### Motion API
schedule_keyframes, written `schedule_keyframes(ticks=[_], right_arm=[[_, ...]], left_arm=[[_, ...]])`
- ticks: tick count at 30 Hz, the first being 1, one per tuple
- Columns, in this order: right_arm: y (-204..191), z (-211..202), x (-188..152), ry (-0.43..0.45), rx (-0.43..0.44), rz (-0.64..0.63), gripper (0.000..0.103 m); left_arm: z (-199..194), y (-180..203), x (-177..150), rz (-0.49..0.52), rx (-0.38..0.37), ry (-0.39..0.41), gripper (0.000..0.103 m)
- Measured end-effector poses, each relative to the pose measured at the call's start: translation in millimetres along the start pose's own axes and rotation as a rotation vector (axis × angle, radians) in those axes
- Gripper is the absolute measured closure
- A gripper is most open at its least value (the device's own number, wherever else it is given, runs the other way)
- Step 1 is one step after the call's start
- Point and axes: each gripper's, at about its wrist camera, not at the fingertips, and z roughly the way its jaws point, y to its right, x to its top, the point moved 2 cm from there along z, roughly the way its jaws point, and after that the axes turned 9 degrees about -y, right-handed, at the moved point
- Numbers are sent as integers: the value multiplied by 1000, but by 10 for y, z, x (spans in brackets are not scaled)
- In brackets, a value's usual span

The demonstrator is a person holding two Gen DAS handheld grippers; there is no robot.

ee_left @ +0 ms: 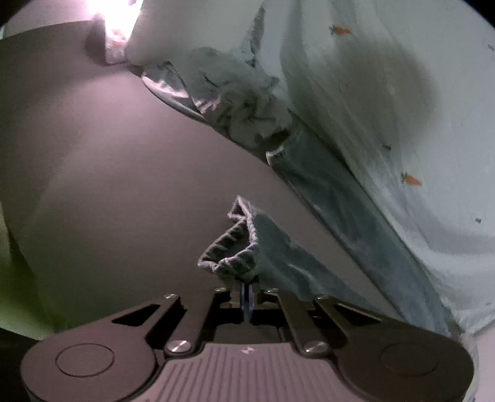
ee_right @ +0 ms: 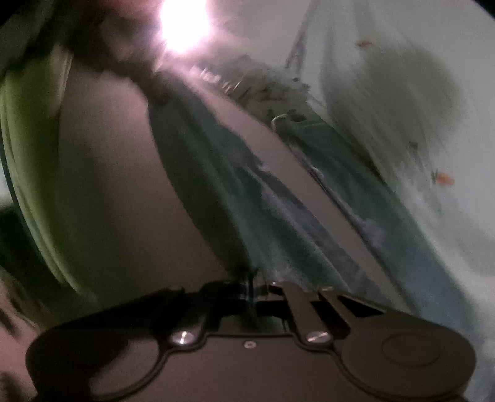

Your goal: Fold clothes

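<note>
A dark teal garment [ee_left: 278, 247] with a pale ribbed hem hangs from my left gripper [ee_left: 246, 289], which is shut on a bunched corner of it above the dark table [ee_left: 108, 154]. In the blurred right wrist view the same teal garment [ee_right: 222, 191] stretches away as a long taut band, and my right gripper [ee_right: 249, 286] is shut on its near edge. A second strip of teal cloth [ee_left: 340, 191] lies along the table edge.
A pale sheet with small orange carrot prints [ee_left: 402, 108] covers the right side. A crumpled grey-blue pile of clothes [ee_left: 235, 92] lies at the back of the table. A bright light [ee_right: 185, 21] glares at the top. A green surface [ee_right: 34, 139] edges the left.
</note>
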Motion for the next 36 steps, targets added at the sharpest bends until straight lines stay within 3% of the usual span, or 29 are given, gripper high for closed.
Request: schedule_keyframes(ticks=[2,4,5,6,8,9,10,14,15,20,23,26,28,31,36], right_arm=[[23,-19,-27,-19,58,58,90],[46,-39,-54,-39,117,116,66],[29,-47,-90,-39,119,119,65],[56,-80,-111,-30,119,133,59],[188,-183,-182,-27,118,196,47],[300,-236,-253,-28,105,249,40],[415,-269,-335,-33,90,305,37],[1119,-334,-848,-98,15,634,31],[1320,-358,-1028,-110,-21,733,27],[2164,-542,-1900,-129,-165,1103,27],[2530,-655,-2428,-151,-268,1234,27],[2890,-768,-3019,-161,-345,1423,24],[3139,-856,-3463,-142,-384,1581,23],[3474,-890,-4029,-68,-418,1789,21],[3992,-854,-4710,12,-447,1928,21]], left_arm=[[120,-105,-44,-20,44,-36,98],[377,-246,-126,-55,112,-135,94],[452,-308,-175,-86,123,-172,93],[466,-349,-209,-111,111,-181,89],[419,-374,-232,-143,53,-181,71],[406,-382,-243,-160,20,-191,57],[400,-390,-276,-187,-4,-193,54],[451,-311,-386,-209,-38,-222,50],[448,-270,-406,-204,-33,-211,44],[521,-152,-454,-270,-55,-204,36],[513,-91,-506,-317,-33,-146,26],[533,-60,-556,-458,-9,-61,20],[554,8,-593,-507,24,-12,14],[621,189,-638,-500,107,42,8],[711,439,-674,-484,271,97,9]])
